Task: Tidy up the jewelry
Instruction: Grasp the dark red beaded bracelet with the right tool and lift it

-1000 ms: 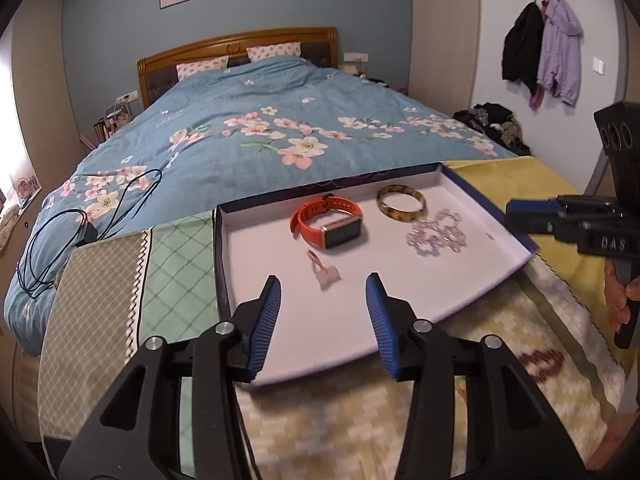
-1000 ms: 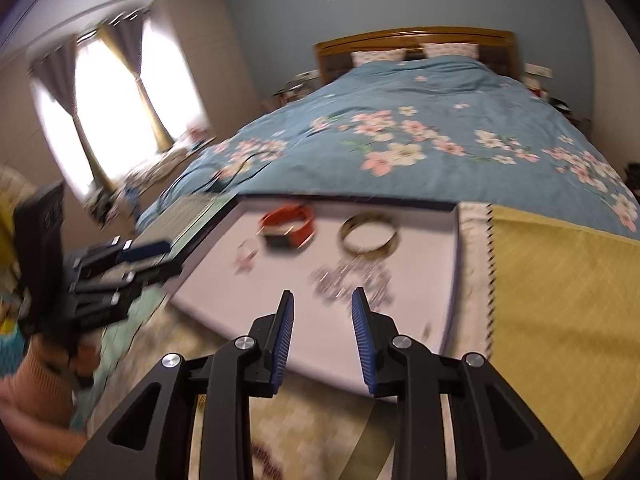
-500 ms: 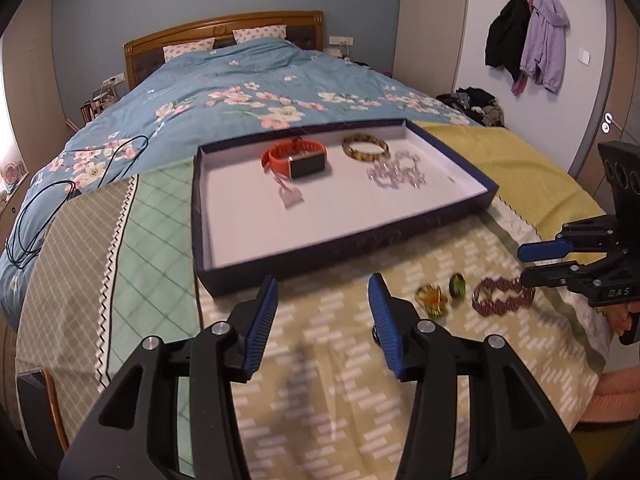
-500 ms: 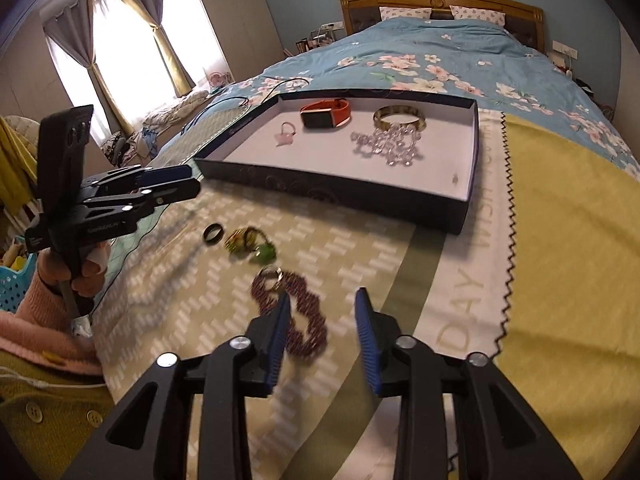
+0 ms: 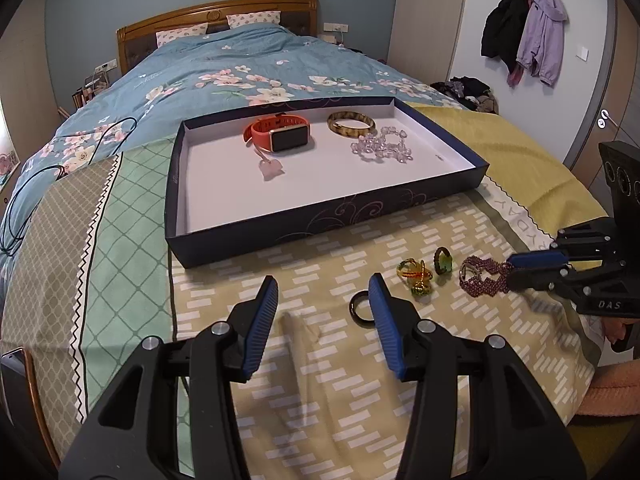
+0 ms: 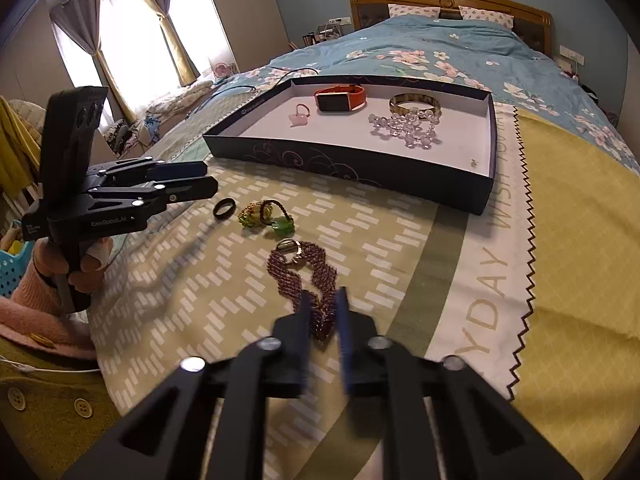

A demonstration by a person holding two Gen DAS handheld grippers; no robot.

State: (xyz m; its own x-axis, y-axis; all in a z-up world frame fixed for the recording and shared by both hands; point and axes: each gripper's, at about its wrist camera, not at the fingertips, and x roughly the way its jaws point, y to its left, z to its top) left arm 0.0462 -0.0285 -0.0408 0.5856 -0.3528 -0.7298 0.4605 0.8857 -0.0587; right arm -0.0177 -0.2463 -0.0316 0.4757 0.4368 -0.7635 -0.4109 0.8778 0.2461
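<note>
We hold the right hand-held gripper (image 6: 323, 312) narrowed around the near end of the purple beaded bracelet (image 6: 306, 276) on the bed blanket (image 6: 560, 280); whether its fingers actually pinch the bracelet, we cannot tell. The left hand-held gripper (image 5: 322, 300) hovers wide, the black ring (image 5: 360, 308) by its right finger. At 12 o'clock, farther off, the tray (image 5: 320, 220) holds an orange watch (image 5: 280, 136), bangle (image 5: 351, 124) and crystal bracelet (image 5: 382, 149).

Light: daylight is pouring in through the curtained window (image 6: 132, 44), blowing out to white glare.
Shadows: soft ones are falling on the bedspread (image 6: 224, 280).
Blur: the right gripper (image 6: 323, 312) is smearing.
Edges: fisheye bending, corners going black.
</note>
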